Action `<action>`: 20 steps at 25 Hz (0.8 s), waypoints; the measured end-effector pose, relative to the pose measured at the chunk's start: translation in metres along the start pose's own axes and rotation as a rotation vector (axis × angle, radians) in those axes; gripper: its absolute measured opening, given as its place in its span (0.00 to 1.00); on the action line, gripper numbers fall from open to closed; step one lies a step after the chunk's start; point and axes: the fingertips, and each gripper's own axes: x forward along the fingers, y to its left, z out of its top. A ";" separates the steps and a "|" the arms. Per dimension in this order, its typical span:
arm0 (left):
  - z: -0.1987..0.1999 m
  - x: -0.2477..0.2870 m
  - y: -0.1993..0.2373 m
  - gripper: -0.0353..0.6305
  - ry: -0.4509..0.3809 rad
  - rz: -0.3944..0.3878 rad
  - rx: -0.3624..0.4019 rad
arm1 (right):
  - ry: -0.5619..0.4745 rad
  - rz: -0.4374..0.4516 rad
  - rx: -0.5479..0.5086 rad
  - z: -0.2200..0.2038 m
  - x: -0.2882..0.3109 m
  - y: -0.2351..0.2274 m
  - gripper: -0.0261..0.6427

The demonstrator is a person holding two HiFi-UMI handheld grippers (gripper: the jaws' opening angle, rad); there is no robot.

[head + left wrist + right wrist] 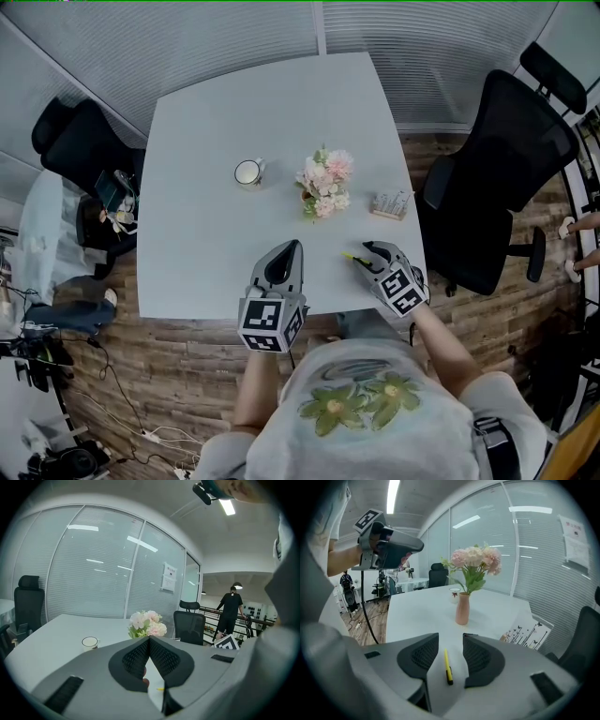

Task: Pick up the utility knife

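The utility knife (447,666) is slim, yellow with a black end, and lies flat on the white table (216,150). In the right gripper view it rests between the two open jaws of my right gripper (450,645), untouched by either pad. The head view shows the knife (352,257) just left of the right gripper (371,253), near the table's front edge. My left gripper (285,253) hovers over the front of the table with its jaws pressed together and nothing in them. In the left gripper view a sliver of the yellow knife (161,688) peeks below the left gripper (149,638).
A pink vase of flowers (323,183) stands mid-table, a white cup (248,172) to its left, a small card holder (390,203) to its right. A black office chair (497,178) sits off the right edge, another chair (80,141) at the left. A person (230,609) stands far off.
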 end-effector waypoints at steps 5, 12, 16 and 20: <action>-0.001 0.001 0.002 0.07 0.004 0.006 -0.002 | 0.059 0.008 -0.021 -0.019 0.010 -0.002 0.29; -0.005 0.001 0.006 0.07 0.013 0.016 -0.005 | 0.137 0.024 -0.025 -0.048 0.025 -0.003 0.29; -0.006 0.001 0.007 0.07 0.014 0.019 -0.007 | 0.181 0.028 -0.024 -0.062 0.035 -0.004 0.29; -0.007 0.001 0.008 0.07 0.017 0.020 -0.006 | 0.222 0.031 -0.035 -0.076 0.043 -0.005 0.29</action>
